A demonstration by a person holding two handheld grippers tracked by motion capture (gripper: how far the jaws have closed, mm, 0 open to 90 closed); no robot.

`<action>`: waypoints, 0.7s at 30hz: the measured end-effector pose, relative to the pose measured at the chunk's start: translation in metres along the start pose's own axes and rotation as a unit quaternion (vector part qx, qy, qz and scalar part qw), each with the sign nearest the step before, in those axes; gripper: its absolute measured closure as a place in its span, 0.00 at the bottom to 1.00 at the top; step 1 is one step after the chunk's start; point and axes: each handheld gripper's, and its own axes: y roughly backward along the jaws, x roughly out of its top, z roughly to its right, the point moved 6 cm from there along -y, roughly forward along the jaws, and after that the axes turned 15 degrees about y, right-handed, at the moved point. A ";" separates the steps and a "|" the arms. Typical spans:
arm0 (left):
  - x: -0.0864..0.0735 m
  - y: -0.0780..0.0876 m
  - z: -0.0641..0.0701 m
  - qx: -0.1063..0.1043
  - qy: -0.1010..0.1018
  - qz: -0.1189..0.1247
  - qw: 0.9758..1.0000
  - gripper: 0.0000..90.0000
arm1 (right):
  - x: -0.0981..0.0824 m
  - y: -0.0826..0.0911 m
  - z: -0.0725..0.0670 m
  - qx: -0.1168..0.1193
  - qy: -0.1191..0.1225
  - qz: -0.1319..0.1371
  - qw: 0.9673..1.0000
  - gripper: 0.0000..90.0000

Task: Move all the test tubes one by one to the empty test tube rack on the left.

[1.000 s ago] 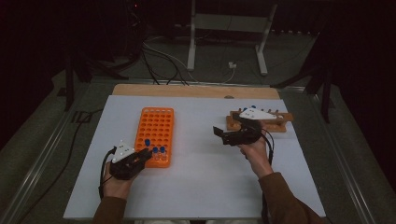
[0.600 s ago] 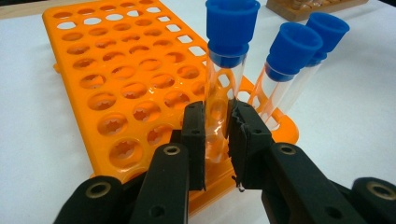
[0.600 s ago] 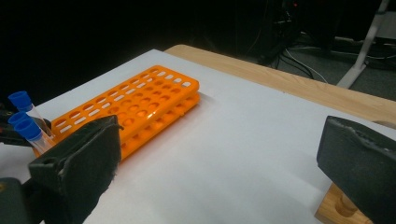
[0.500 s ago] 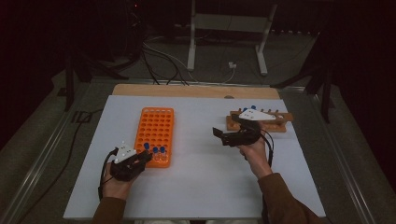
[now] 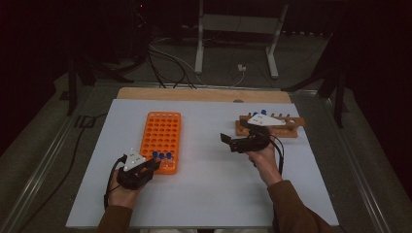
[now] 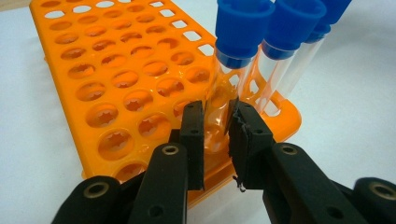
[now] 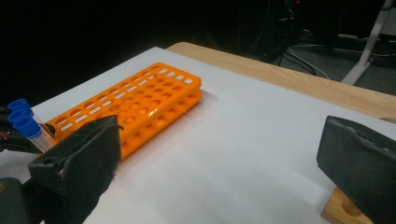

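Tubes come first at the left: 3 clear tubes with blue caps stand in the near row of the orange rack point(image 5: 162, 141), at the corner closest to the person. The left gripper point(image 6: 215, 133) has its fingers point(image 6: 194, 135) pressed on the nearest tube point(image 6: 224, 88), low on the glass just above the rack top. That tube sits upright in its hole. Next to it stand the second tube point(image 6: 280, 56) and the third tube point(image 6: 313, 51), side by side and almost touching.

Compared with a second ago, very little has changed. The left gripper point(image 5: 138, 170) sits at the same corner of the rack, the 3 blue caps are in the same holes, and the fingers are as tight on the glass as they were. So the tube looks set down in the rack but not let go yet. I think the next small step is to open the fingers and pull back without knocking the other 2 tubes.

Right of the rack, over the bare white desk point(image 5: 209, 194), the right gripper point(image 5: 243, 141) hangs with its fingers point(image 7: 81, 158) wide apart and nothing between them. It has not moved either. Just behind it lies the wooden rack point(image 5: 286, 124) with more blue-capped tubes, so it may be waiting to fetch the next one.
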 end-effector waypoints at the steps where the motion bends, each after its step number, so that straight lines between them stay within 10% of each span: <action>1: 0.000 0.000 0.000 -0.002 0.003 0.000 1.000 0.85 | 0.001 0.000 0.001 -0.001 0.001 0.001 1.000 0.00; 21: 0.013 0.028 -0.011 -0.036 0.049 0.064 0.996 0.54 | 0.004 0.010 0.016 -0.028 0.010 -0.011 0.999 0.00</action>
